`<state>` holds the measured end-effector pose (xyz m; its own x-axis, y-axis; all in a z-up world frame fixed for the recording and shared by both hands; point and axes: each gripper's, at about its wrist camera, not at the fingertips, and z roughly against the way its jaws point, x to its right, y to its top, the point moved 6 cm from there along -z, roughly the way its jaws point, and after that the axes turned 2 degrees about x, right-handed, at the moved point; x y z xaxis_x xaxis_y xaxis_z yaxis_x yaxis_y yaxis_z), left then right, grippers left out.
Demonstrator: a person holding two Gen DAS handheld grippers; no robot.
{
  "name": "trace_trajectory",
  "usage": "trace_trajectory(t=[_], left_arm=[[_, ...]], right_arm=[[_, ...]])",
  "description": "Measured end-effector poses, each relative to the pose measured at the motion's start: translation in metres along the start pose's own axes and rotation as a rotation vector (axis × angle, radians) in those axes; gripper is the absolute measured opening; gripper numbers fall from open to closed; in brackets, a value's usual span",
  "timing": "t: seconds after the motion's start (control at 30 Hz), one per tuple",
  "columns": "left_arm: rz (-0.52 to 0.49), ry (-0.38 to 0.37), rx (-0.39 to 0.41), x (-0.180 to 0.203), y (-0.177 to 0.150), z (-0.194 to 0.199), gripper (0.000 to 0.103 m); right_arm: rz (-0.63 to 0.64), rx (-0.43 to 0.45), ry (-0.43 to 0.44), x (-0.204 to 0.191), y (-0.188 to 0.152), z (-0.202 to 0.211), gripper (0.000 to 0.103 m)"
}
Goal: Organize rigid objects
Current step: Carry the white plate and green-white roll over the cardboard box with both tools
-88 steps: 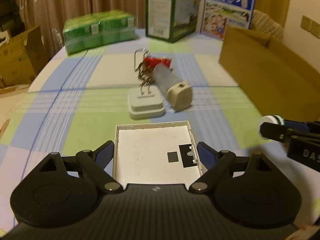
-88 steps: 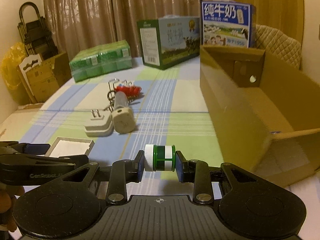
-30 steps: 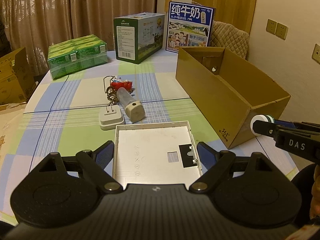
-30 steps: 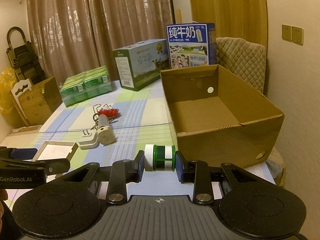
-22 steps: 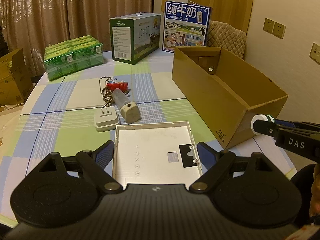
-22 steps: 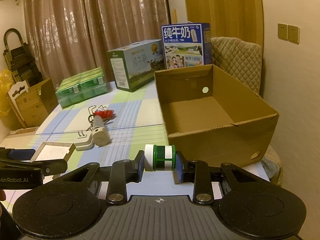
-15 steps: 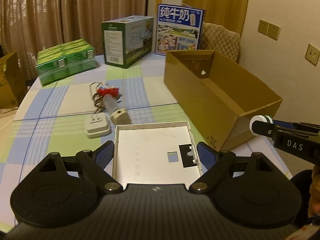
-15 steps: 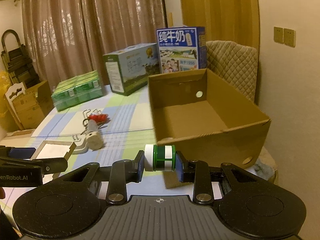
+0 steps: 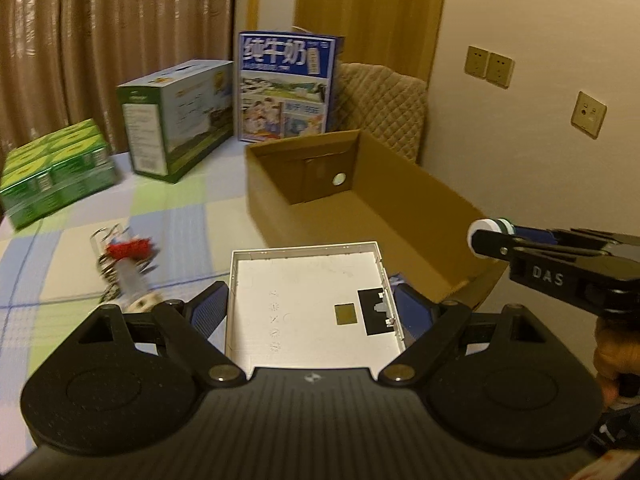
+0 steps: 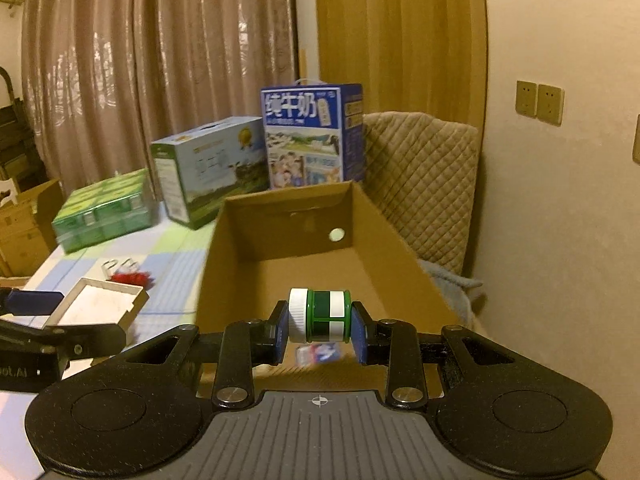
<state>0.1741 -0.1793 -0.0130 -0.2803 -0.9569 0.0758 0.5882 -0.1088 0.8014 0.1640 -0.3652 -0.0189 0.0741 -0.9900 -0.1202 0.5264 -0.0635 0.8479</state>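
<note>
My left gripper (image 9: pixel 310 304) is shut on a flat white plastic tray (image 9: pixel 308 304), held in the air by the near left side of the open cardboard box (image 9: pixel 404 216). The tray also shows in the right wrist view (image 10: pixel 98 304). My right gripper (image 10: pixel 320 326) is shut on a small green bottle with a white cap (image 10: pixel 320 314), held sideways above the near end of the box (image 10: pixel 240 240). The bottle's cap shows in the left wrist view (image 9: pixel 482 230). A small blue-and-white packet (image 10: pixel 318 352) lies on the box floor below it.
On the checked tablecloth lie a red-and-wire bundle (image 9: pixel 128 248) and a white plug (image 9: pixel 146 302). A green pack (image 9: pixel 52 172), a green carton (image 9: pixel 176 120) and a blue milk carton (image 9: pixel 286 88) stand at the back. A quilted chair (image 10: pixel 424 192) and a wall are right of the box.
Both grippers have risen and moved right toward the box, each keeping its object. The right gripper now hangs over the box's near end; the table items have slid left in view.
</note>
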Motion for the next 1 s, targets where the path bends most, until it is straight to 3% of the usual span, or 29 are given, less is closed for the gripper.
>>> trace_trajectory(t=[0.5,1.0], left_arm=[[-0.065,-0.06,-0.031,0.05,0.032,-0.072,0.086],[-0.098,-0.079,-0.069,0.06,0.032,-0.099,0.086]], right_arm=[[-0.065,-0.062,0.004,0.056,0.013,-0.048,0.029],[-0.104,-0.079,-0.011,0.073,0.008,-0.064,0.029]])
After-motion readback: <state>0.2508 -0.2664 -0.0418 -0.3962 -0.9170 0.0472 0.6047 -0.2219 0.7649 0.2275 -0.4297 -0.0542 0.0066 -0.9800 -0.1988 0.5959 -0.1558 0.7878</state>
